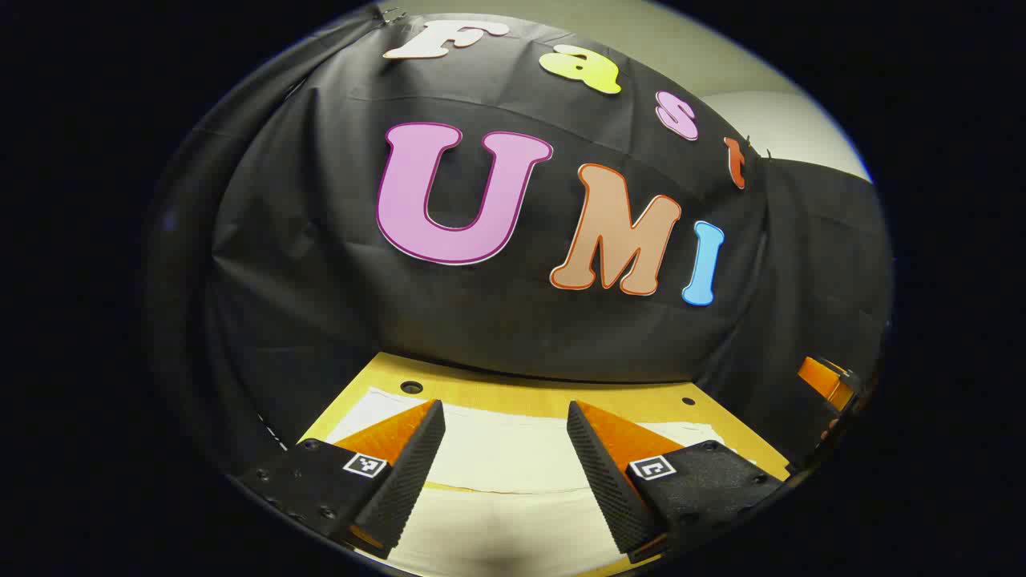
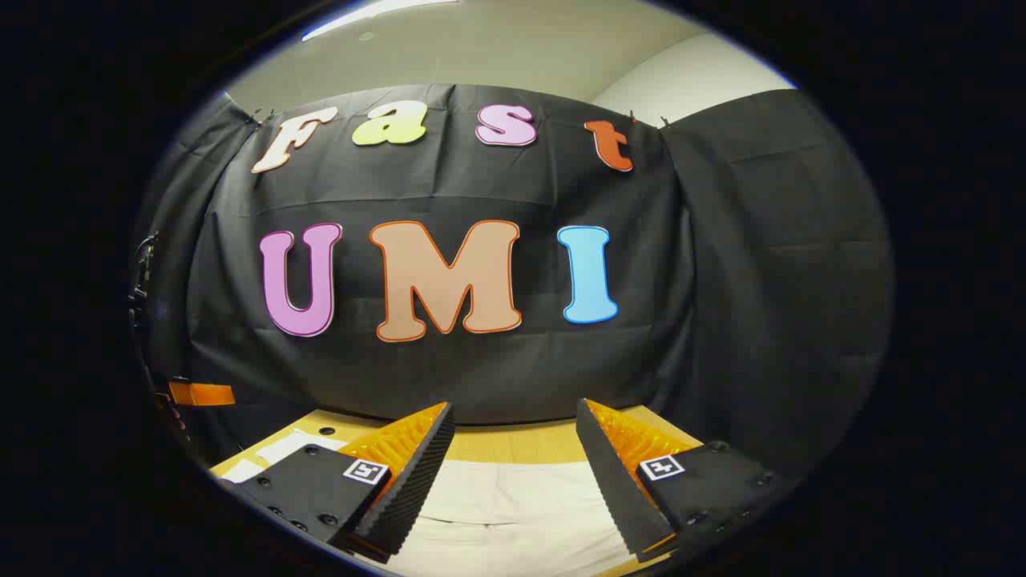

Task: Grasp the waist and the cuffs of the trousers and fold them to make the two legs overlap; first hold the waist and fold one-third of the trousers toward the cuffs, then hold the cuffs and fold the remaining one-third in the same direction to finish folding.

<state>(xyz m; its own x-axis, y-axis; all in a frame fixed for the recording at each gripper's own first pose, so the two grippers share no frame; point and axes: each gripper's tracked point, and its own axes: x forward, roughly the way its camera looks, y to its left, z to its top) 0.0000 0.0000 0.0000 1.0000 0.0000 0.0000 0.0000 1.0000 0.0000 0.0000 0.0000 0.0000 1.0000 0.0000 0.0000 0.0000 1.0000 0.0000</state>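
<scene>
We see left gripper (image 1: 505, 461) spread wide, holding nothing, above pale cream cloth trousers (image 1: 501, 457) lying flat on yellow wooden table (image 1: 513, 391), fold line across. Right gripper (image 2: 513, 465) likewise wide, empty, over same trousers (image 2: 505, 497).

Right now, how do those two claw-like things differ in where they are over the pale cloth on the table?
The left tool hangs over the cream trousers with a wide band of the wooden table visible beyond the cloth's far edge; the right tool has a narrower band of table past the trousers. The left tool's view is tilted; the right tool's view is level. Both are open, holding nothing, above the trousers.
</scene>
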